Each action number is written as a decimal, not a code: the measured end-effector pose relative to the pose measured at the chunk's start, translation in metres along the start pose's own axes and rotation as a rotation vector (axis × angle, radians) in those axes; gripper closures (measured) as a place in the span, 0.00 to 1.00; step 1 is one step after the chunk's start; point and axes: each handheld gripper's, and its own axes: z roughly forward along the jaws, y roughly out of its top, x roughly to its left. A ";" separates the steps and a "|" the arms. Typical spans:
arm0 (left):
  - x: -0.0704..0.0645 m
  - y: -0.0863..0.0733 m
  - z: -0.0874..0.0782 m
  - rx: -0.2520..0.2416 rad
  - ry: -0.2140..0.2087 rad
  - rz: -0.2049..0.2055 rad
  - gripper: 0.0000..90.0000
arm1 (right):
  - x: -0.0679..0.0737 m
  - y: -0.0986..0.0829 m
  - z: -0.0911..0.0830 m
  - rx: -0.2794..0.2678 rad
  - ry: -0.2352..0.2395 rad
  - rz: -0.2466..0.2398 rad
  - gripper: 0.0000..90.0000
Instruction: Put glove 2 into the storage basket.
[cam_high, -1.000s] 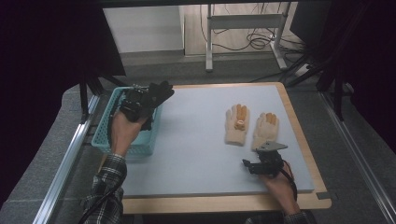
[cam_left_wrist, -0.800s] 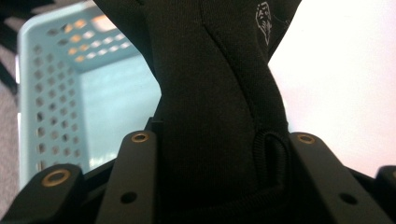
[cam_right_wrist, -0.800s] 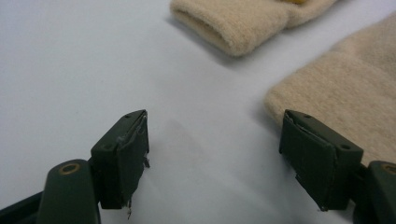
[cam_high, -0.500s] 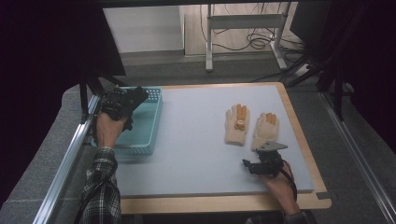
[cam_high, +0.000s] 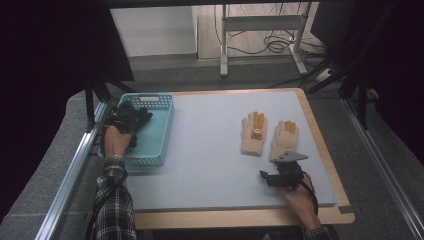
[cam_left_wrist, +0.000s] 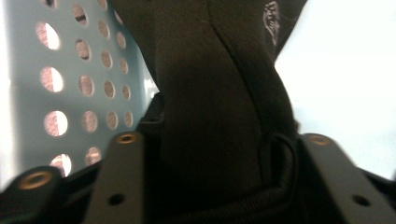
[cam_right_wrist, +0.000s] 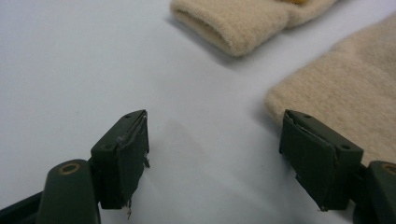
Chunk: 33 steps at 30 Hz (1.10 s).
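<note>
Right gripper (cam_high: 281, 176): near the front edge of the table, on the right side. Its jaws are spread wide and nothing is between them; in the right gripper view they stand just over the bare mat.
Right beige glove (cam_high: 284, 139): it lies flat just beyond the right gripper, fingers pointing away from the person. In the right gripper view its cuff (cam_right_wrist: 341, 102) is close to the right-side jaw; I cannot tell if they touch.
Left beige glove (cam_high: 254, 132): it lies flat beside the first one, slightly farther, with an orange patch on it. The two gloves are near each other but apart.
Grey mat (cam_high: 210, 150): the wide middle part between the gloves and the basket is bare, so there is much open room here.
Left gripper (cam_high: 131, 116): it is over the left rim of the basket. Its jaws are pressed on a black glove (cam_left_wrist: 219, 102), which hangs between them.
Teal basket (cam_high: 155, 132): it stands at the left edge of the mat, its left wall next to the metal rail (cam_high: 75, 170). The wall has round holes. The black glove is inside it, at the far left part.
Wooden border (cam_high: 320, 135): a narrow strip between the right glove and the table's right edge.
</note>
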 end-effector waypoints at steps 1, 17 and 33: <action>0.000 0.000 0.003 0.016 0.015 0.007 0.48 | 0.000 0.000 0.000 0.000 0.000 0.000 0.26; 0.006 -0.004 -0.052 -0.150 -0.206 0.021 0.05 | 0.000 0.000 0.000 0.000 0.001 -0.001 0.26; -0.061 -0.015 -0.109 -0.367 -0.341 0.248 0.01 | 0.000 0.000 0.000 -0.001 -0.001 0.000 0.26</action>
